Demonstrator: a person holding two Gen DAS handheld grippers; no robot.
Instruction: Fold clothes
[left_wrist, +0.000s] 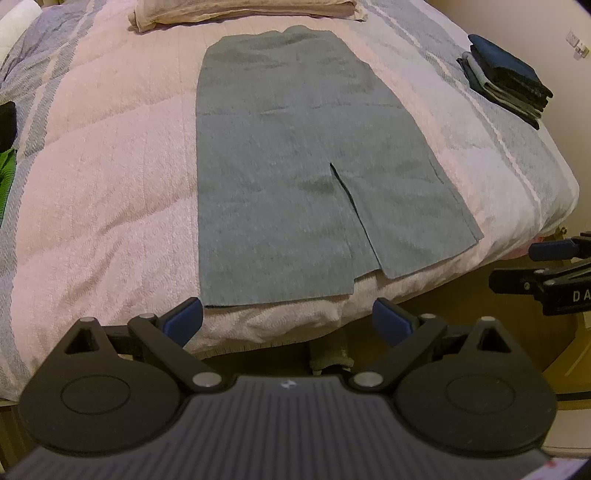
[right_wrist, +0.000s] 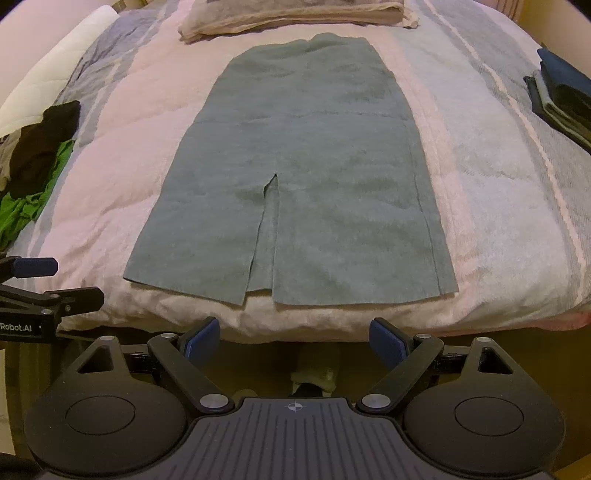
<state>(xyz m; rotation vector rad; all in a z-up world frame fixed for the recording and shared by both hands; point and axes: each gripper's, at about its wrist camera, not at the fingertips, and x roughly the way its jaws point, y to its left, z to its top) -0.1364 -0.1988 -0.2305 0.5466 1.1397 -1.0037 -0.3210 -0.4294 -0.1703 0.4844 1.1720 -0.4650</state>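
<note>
Left wrist view: left gripper (left_wrist: 288, 319) hangs just off the near edge of the bed (left_wrist: 92, 177), level, pointing along the mattress, tongs released wide with blue pads (left_wrist: 184, 320) well apart and nothing between them. The left pad sits just below the near-left corner of the grey-green skirt (left_wrist: 295, 155), not touching as far as I can tell. Skirt lies flat on the pink and grey striped blanket, waist end far, hem end near, slit running up from the hem right of centre. Folded beige cloth (left_wrist: 243, 11) lies beyond the waist end. Stack of folded dark clothes (left_wrist: 506, 79) on the right side of the bed, well apart from the skirt. Part of the right gripper (left_wrist: 554, 266) shows at the right edge, off the bed corner. Green garment (left_wrist: 7, 173) at the left edge. Right wrist view: right gripper (right_wrist: 294, 338) also off the near bed edge, level, tongs released, spread wide and empty, centred roughly under the skirt's (right_wrist: 306, 166) hem. Slit here reads left of centre. Pile of black and green clothes (right_wrist: 33, 162) on the left side of the bed (right_wrist: 498, 184), dark folded stack (right_wrist: 565, 96) at right, beige cloth (right_wrist: 295, 14) at the far end. The left gripper (right_wrist: 37, 280) shows at the left edge, beside the bed corner.
</note>
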